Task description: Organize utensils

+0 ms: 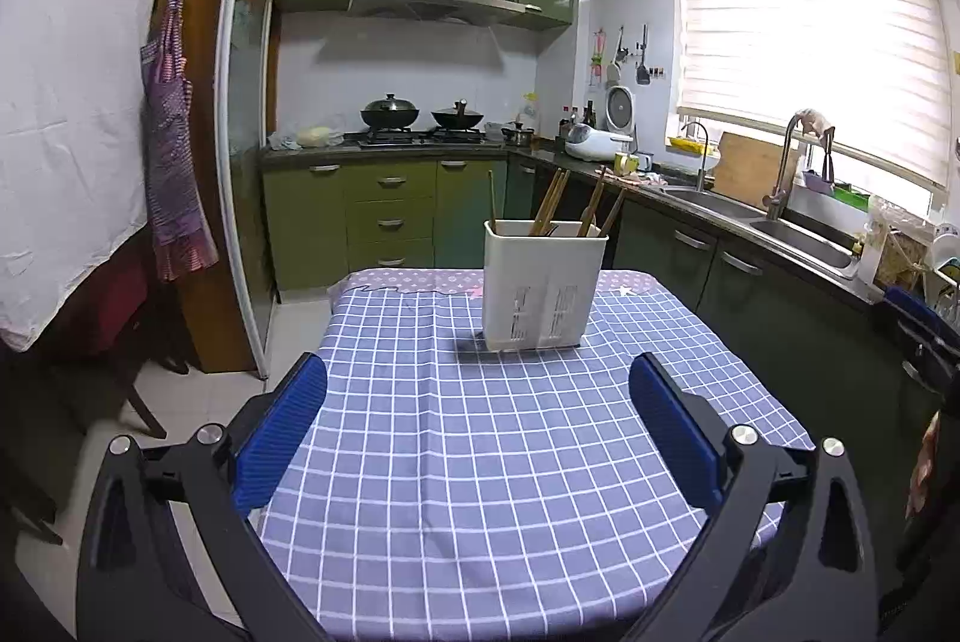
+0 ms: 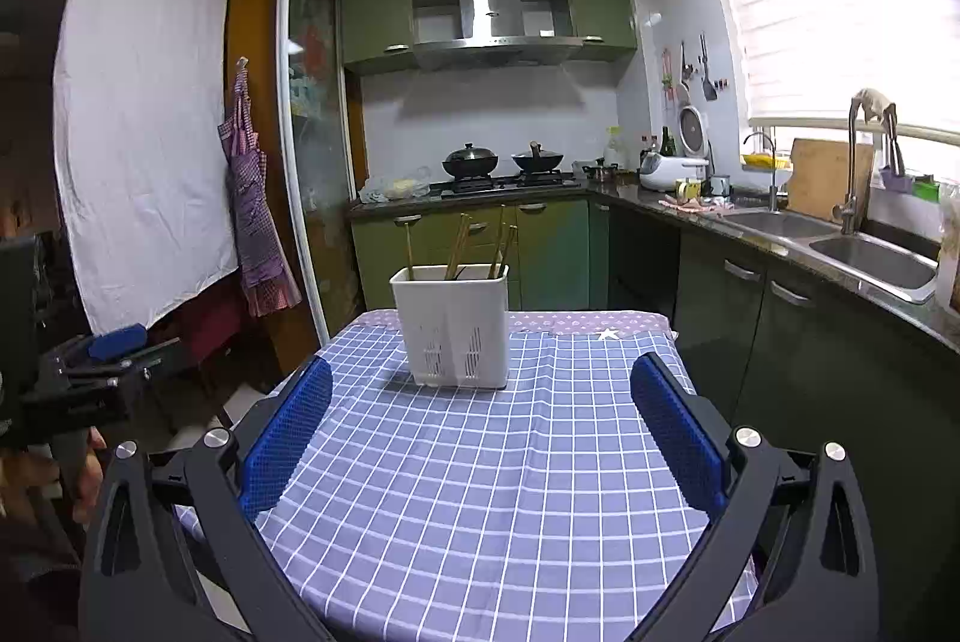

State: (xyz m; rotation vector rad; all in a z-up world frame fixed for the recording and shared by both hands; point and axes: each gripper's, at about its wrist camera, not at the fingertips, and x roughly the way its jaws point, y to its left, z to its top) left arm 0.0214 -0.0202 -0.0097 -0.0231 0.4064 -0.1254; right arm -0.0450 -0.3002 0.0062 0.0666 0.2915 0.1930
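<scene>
Both my jaws gape empty; wooden chopsticks point(image 1: 555, 204) sit in the white plastic holder point(image 1: 543, 285) on the far checked desk point(image 1: 480, 462); I retreat level, clear.

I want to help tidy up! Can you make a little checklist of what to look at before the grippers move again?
1. Left gripper jaws open, nothing between them: ok.
2. Right gripper jaws open, nothing between them: ok.
3. White holder standing upright on the checked tablecloth: ok.
4. Chopsticks inside the holder: ok.
5. Loose utensils left on the cloth: none seen, ok.
6. Which compartment each chopstick is in: cannot tell.
</scene>
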